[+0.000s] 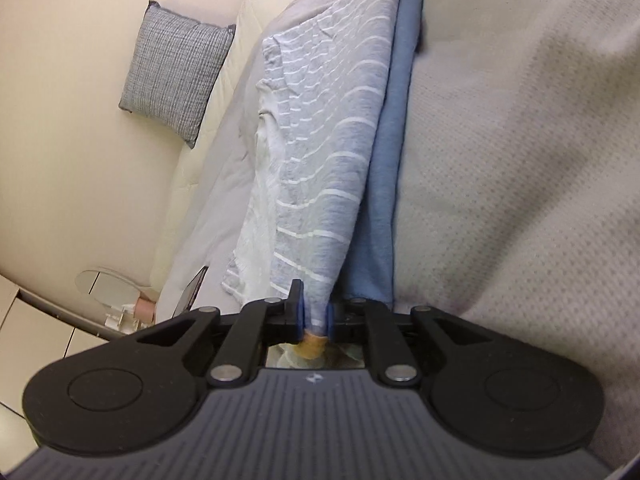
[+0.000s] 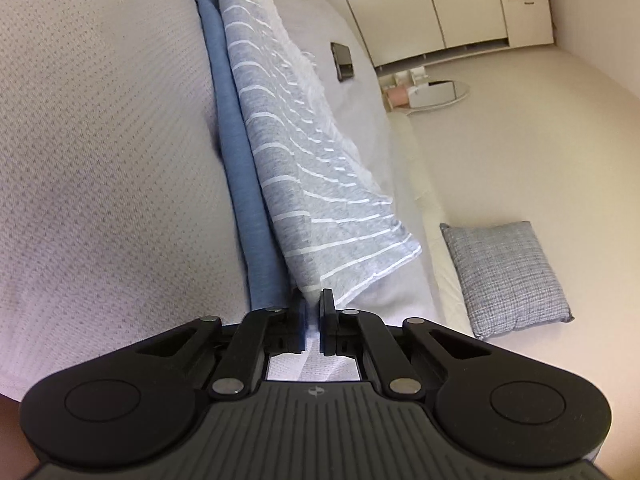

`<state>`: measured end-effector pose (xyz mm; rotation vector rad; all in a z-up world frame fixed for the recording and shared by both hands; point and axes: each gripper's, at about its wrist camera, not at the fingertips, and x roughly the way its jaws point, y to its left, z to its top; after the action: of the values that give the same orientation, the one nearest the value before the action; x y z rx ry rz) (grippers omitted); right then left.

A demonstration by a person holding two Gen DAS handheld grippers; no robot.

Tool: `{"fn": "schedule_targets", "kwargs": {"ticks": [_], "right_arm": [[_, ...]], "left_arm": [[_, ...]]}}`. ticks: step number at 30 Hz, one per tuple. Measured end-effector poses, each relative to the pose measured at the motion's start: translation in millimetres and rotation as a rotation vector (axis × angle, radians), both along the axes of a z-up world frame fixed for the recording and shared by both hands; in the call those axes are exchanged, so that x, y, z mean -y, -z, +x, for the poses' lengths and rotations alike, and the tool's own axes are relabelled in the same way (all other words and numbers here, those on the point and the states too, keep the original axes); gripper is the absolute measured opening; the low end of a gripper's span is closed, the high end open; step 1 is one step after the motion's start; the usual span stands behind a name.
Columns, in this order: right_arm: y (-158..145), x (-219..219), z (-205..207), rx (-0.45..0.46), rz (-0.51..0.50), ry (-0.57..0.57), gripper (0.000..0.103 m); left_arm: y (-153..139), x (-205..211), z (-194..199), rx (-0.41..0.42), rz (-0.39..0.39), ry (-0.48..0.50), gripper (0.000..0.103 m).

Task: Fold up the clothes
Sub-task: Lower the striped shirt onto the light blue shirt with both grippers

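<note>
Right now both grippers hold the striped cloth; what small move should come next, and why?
Probably lower both together toward the bed. The left gripper and the right gripper are each shut on an end of the striped cloth, which hangs between them, doubled over.

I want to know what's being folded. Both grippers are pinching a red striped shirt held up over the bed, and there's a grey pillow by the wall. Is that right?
Not quite: the striped shirt is grey with white stripes, not red, as the right wrist view shows. The rest holds: the left gripper and right gripper both pinch it, and a grey pillow sits by the wall.
</note>
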<state>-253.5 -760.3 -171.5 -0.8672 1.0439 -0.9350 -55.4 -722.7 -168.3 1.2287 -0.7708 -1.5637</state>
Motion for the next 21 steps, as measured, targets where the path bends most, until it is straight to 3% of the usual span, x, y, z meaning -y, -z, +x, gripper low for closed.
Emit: {"fn": "schedule_targets", "kwargs": {"ticks": [7,11,12,14,17,21], "right_arm": [[0,-10,-11,0.05,-0.012,0.02,0.007],[1,-14,-8,0.052,-0.032,-0.001,0.017],[2,-15,-6,0.053,-0.031,-0.011,0.015],[-1,-13,-5,0.087,0.023,-0.019,0.0],[-10,-15,-9,0.15,0.02,0.003,0.0],[-2,-18,-7,0.135,0.042,-0.001,0.0]], "left_arm": [[4,-25,-8,0.069,-0.081,0.019,0.017],[4,-18,-10,0.05,-0.035,0.003,0.012],[3,-16,-9,0.034,-0.02,-0.007,0.01],[1,-12,-7,0.001,0.009,-0.026,0.007],[-4,-14,-6,-0.059,0.023,-0.051,0.006],[0,-16,-5,-0.074,0.049,-0.072,0.005]]}}
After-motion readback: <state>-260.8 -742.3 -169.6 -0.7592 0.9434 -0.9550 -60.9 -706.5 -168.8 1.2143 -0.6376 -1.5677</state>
